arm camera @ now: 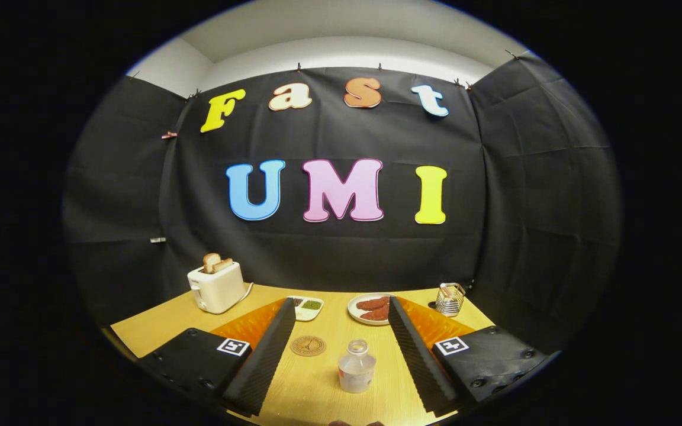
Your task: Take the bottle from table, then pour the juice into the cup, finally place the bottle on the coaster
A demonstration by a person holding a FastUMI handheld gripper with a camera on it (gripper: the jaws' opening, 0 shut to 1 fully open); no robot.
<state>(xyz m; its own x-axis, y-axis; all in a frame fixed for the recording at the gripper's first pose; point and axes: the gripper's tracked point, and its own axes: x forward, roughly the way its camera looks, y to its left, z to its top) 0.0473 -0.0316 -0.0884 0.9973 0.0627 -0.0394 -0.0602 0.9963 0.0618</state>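
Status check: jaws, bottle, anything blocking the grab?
Gripper jaws open, holding nothing. Bottle upright on table, between the jaws, untouched. Coaster just left of it. Nothing between jaws and bottle.

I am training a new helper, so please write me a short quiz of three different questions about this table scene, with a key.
1. True or false: the hand-held gripper is shut on the bottle.
2. What round flat thing lies between the fingers, beside the bottle?
A) coaster B) plate C) toaster
3. Fill in: the bread slices stand in the ____.

Key
1. False: the fingers are open, and the bottle stands between them, untouched.
2. A, the coaster.
3. toaster.
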